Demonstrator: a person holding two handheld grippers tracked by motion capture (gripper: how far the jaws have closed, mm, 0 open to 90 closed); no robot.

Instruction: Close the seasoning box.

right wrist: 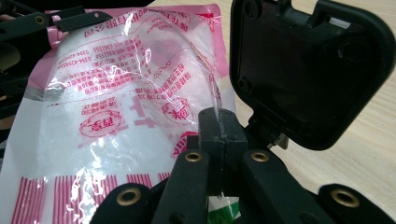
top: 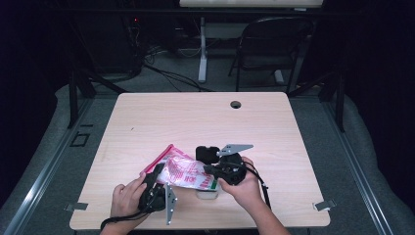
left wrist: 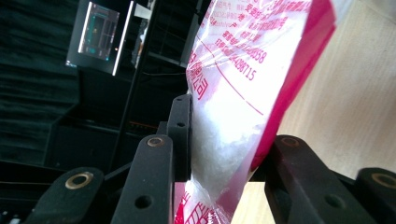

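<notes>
A pink-and-white plastic bag (top: 183, 171) of white grains, printed with red text, is held just above the wooden table (top: 195, 117) near its front edge. My left gripper (top: 157, 172) grips the bag's left end. In the left gripper view its jaws (left wrist: 233, 126) close on the bag (left wrist: 233, 88), which bulges between them. My right gripper (top: 209, 169) holds the bag's right side. In the right gripper view its jaws (right wrist: 217, 116) are pressed together on a thin fold of the clear film, with the bag (right wrist: 116, 107) spreading left. The left gripper (right wrist: 60, 21) shows at the top left there.
A black rounded-square object (top: 206, 153) lies on the table right beside the right gripper's jaws, large in the right gripper view (right wrist: 308, 70). A small white item (top: 208, 194) peeks out under the bag. A cable hole (top: 236, 104) is at the far edge; a chair (top: 274, 44) stands beyond.
</notes>
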